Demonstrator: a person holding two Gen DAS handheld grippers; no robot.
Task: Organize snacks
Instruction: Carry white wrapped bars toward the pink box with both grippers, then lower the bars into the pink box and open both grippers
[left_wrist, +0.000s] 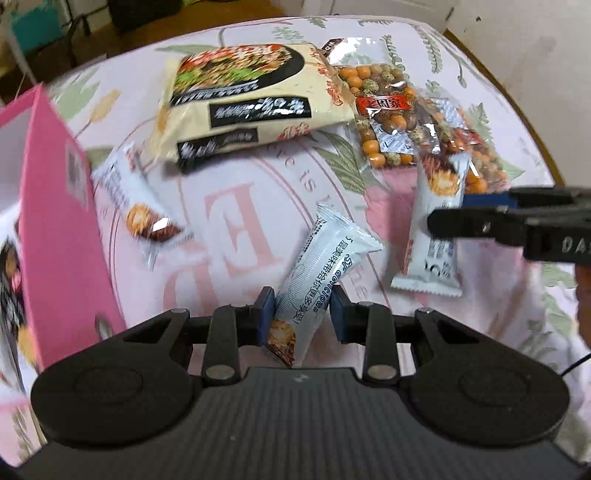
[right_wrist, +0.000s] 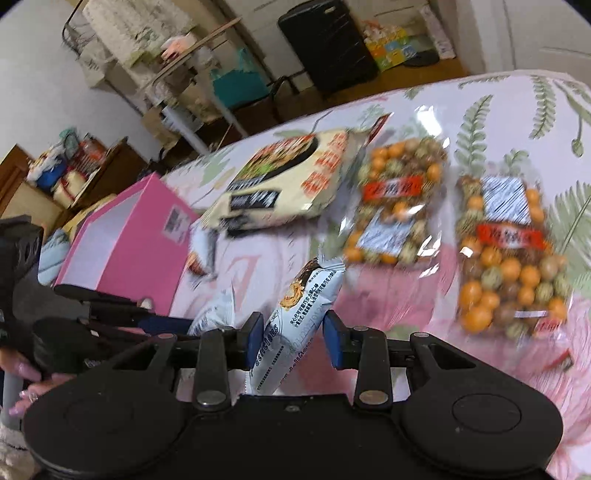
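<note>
Left gripper (left_wrist: 302, 312) pinching a white foil-wrapped snack bar (left_wrist: 320, 273), lifted off the floral pink-and-white tablecloth (left_wrist: 229, 229). Right gripper (right_wrist: 291, 338) clamped on a second white foil-wrapped bar (right_wrist: 295, 325), also held above the cloth. Open pink cardboard box (left_wrist: 55, 221) sits at the table's left edge. Large cream noodle packet (left_wrist: 251, 99) and two clear bags of coated peanuts (right_wrist: 511, 254) lie toward the far edge.
</note>
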